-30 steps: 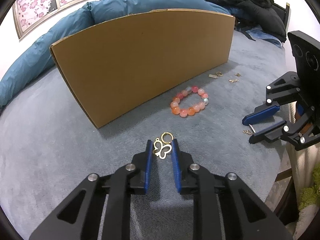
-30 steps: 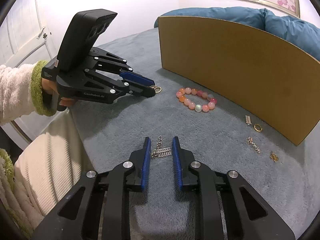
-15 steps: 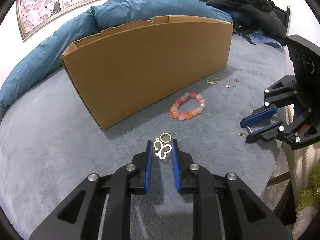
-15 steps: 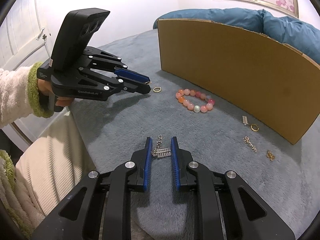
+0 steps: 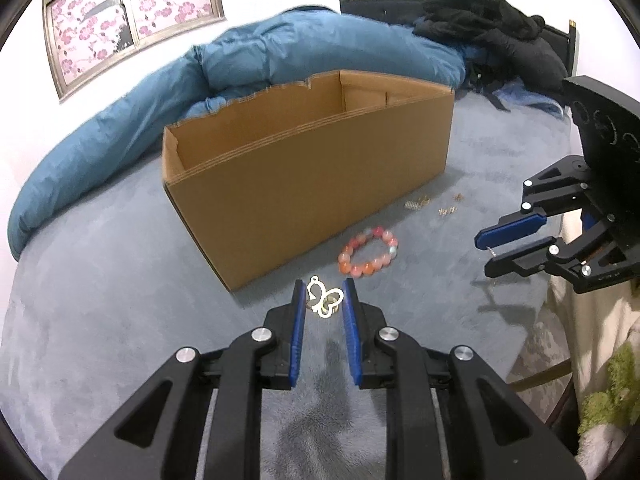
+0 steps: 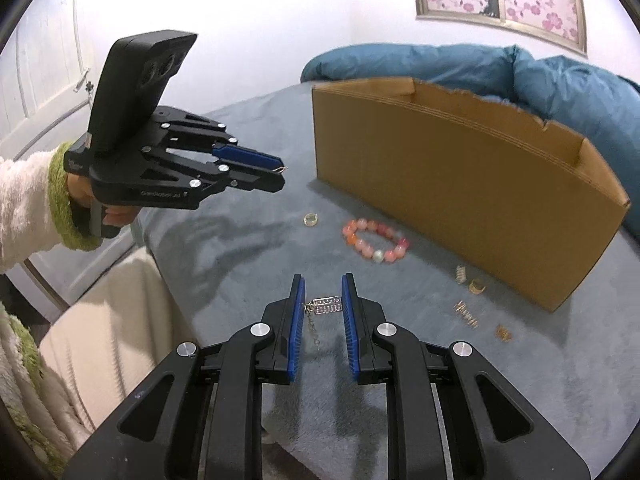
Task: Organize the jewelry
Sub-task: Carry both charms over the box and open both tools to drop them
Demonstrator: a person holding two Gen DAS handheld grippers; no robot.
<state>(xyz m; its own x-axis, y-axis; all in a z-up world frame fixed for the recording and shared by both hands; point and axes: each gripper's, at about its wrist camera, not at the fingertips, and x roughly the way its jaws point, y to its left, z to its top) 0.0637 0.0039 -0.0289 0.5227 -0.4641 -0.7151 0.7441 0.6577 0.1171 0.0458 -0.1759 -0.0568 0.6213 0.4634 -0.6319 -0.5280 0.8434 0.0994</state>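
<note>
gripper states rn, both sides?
Left gripper: closed on the gold butterfly pendant.
Right gripper: closed on the silver charm with chain.

Left claw (image 5: pixel 322 300) and right claw (image 6: pixel 323 304), both angled downward, pinched on small pieces.

A cardboard box (image 5: pixel 304 176) stands on a bed (image 5: pixel 100 288), with a duvet (image 5: pixel 280 60) heaped behind it. A bead bracelet (image 5: pixel 368 257) lies on the bed just in front of the box. Small trinkets (image 6: pixel 466 312) are scattered to its right, near the box's corner. A ring (image 6: pixel 310 219) lies left of the bracelet.
</note>
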